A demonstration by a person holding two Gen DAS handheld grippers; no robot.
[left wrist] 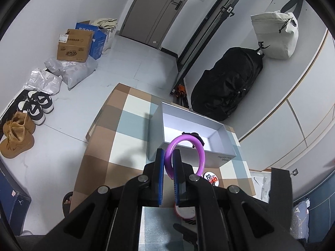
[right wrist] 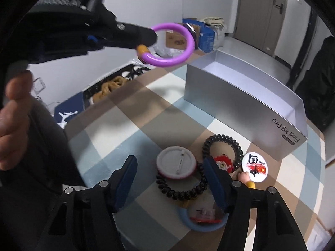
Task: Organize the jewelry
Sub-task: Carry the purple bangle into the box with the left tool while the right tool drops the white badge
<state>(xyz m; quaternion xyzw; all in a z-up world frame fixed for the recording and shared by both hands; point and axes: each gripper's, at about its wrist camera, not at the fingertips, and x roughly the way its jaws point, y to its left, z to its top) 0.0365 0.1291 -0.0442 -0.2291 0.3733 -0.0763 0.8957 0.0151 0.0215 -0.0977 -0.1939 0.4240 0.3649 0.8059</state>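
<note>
My left gripper [left wrist: 169,153] is shut on a purple ring bracelet [left wrist: 200,146] and holds it in the air in front of the open silver box [left wrist: 225,159]. A dark item [left wrist: 193,135] lies inside the box. In the right wrist view the purple bracelet [right wrist: 184,56] hangs above the table, left of the box [right wrist: 236,96]. My right gripper [right wrist: 169,169] is open, low over a white round badge [right wrist: 175,165]. Two black coil hair ties [right wrist: 222,144], a red charm [right wrist: 224,163], a flag badge [right wrist: 256,166] and a blue ring [right wrist: 188,219] lie around it.
The checked tablecloth [right wrist: 129,129] covers a small table. On the floor to the left are shoes [left wrist: 18,133], cardboard boxes [left wrist: 73,46] and plastic bags. A black backpack [left wrist: 226,83] and a beige bag [left wrist: 274,35] stand behind the table.
</note>
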